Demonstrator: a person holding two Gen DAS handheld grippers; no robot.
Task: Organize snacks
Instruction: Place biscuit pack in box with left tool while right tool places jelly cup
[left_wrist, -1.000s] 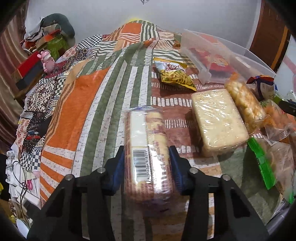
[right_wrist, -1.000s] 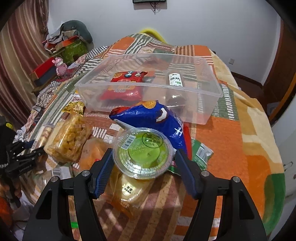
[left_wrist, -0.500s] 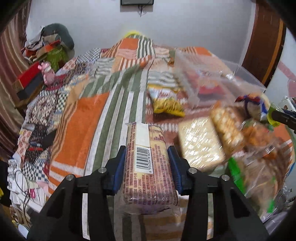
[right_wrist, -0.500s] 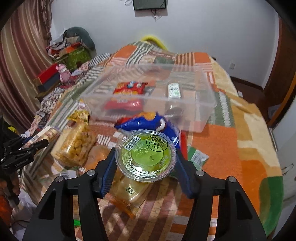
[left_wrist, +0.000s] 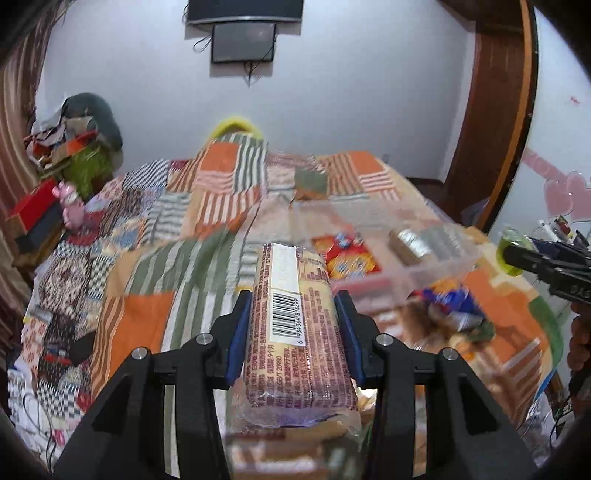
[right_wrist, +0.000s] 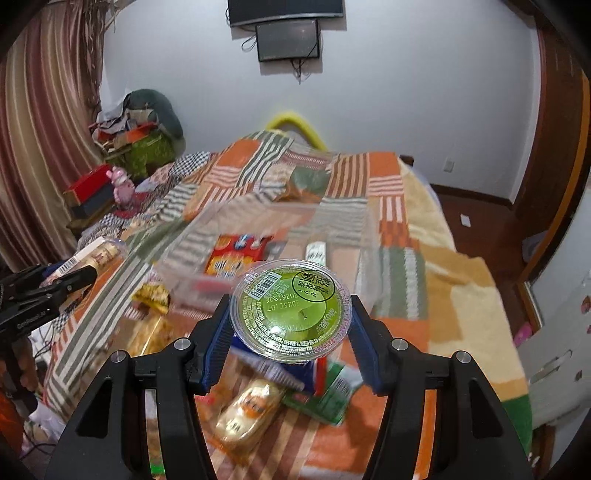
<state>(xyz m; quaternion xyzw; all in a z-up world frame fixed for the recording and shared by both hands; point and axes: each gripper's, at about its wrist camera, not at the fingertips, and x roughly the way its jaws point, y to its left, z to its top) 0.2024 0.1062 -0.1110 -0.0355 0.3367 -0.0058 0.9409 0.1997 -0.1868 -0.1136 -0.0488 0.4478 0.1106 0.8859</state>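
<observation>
Both snacks are held clear of the bed, short of the clear bin.

The left claw (left_wrist: 293, 321) is clamped on a long biscuit pack (left_wrist: 295, 328), barcode side up, and the right claw (right_wrist: 290, 325) is clamped on a green-lidded jelly cup (right_wrist: 290, 304), lid tilted toward the camera. Beyond both, the clear bin (right_wrist: 365, 254) lies on the patchwork bed (right_wrist: 402, 280), with a red snack bag (right_wrist: 236, 254) and a small bottle (right_wrist: 316, 253) seen inside it. Open quilt is seen left of the bin and bare blanket to its right; loose packets are crowded below the cup. Compared with a second ago, both items have been lifted off the bed and carried nearer the bin's front wall.
</observation>
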